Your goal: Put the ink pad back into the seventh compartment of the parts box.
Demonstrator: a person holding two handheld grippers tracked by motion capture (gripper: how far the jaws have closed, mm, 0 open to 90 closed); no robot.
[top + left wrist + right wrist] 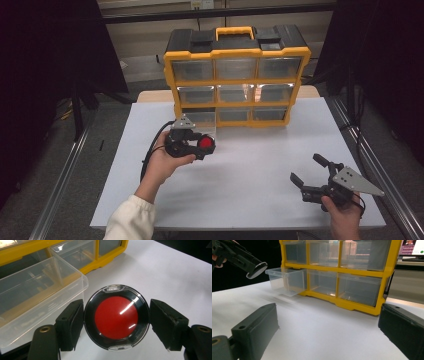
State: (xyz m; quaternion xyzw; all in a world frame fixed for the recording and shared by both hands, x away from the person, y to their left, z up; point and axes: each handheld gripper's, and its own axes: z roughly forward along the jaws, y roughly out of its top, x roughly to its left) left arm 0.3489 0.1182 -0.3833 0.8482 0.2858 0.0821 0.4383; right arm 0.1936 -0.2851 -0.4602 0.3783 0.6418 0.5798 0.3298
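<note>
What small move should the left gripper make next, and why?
Probably carry the red compact over the open drawer and lower it in. The left gripper holds it between its fingers, beside and clear of the drawer, which is pulled out of the bottom left of the cabinet.

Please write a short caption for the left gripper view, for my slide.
Left gripper holding a round red compact beside the pulled-out clear drawer of a yellow organizer.
</note>
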